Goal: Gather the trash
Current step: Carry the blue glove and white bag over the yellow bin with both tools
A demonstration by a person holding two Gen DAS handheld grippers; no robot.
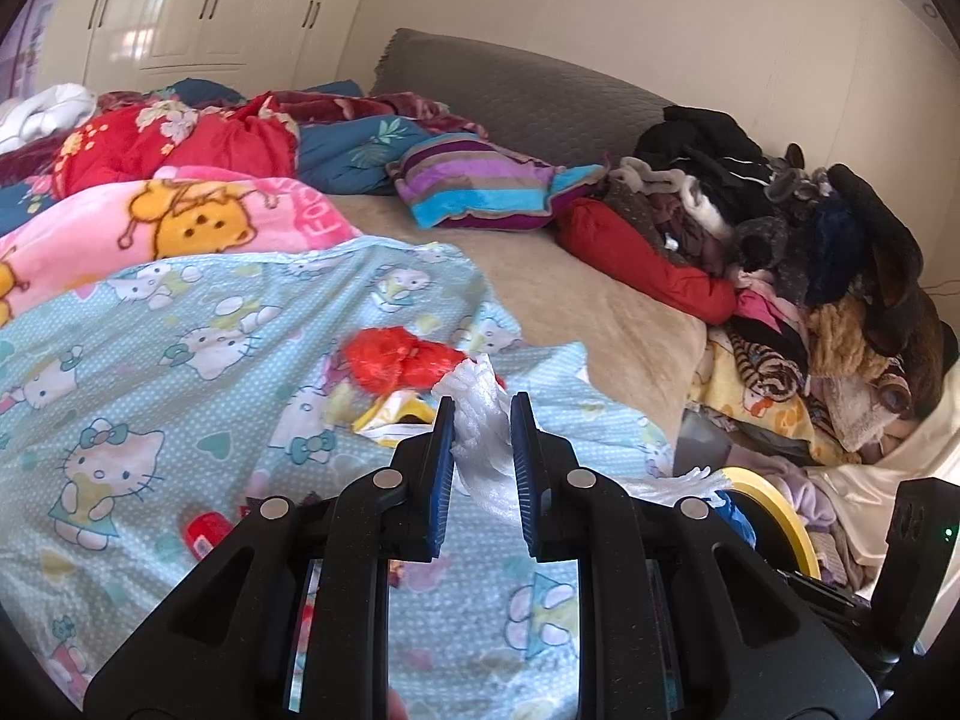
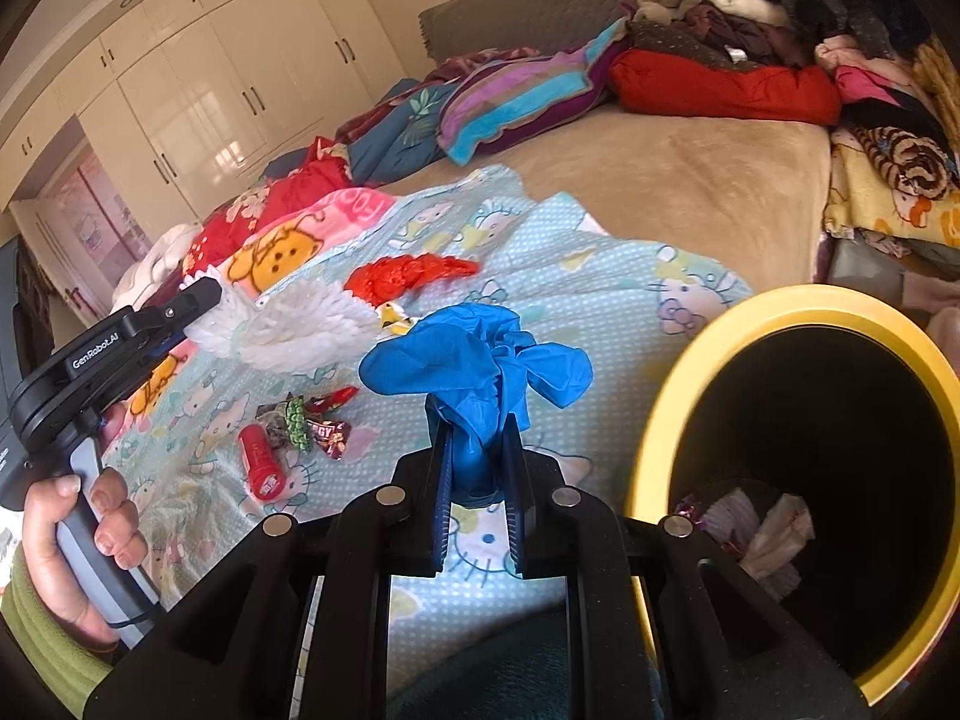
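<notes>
The crumpled blue rubber glove (image 2: 480,360) is a light, limp, thin-walled item; it has no stiffness, it bunches rather than resists, and its smooth skin is judged likely to slide out of a loose hold, so the bunched middle is the sound place to take it, not a trailing finger. It sits in the right gripper (image 2: 479,414), whose two blue-padded fingers are pressed in on the gathered neck of the glove, with the loose lobes ballooning above the tips. The glove hangs over the bed, just left of the mouth of the yellow-rimmed black waste bin (image 2: 672,384), which is tipped toward the camera and already holds crumpled white paper. The white foam mesh sleeve (image 1: 480,438) is likewise light, soft and springy; it compresses easily and is judged not fragile. It passes between the fingers of the left gripper (image 1: 480,414), which pinch it near one end, while the rest fans out over the pale blue cartoon-cat bedsheet (image 1: 180,372) in the right wrist view. Farther out on the sheet lie a crumpled red plastic bag (image 2: 408,276), a small red cylindrical tube (image 2: 261,462) and a cluster of foil sweet wrappers (image 2: 306,420), all well apart from both grippers. Beyond them are folded blankets, a striped cushion (image 1: 480,186) and a heap of clothes (image 1: 780,228) by the wall.
</notes>
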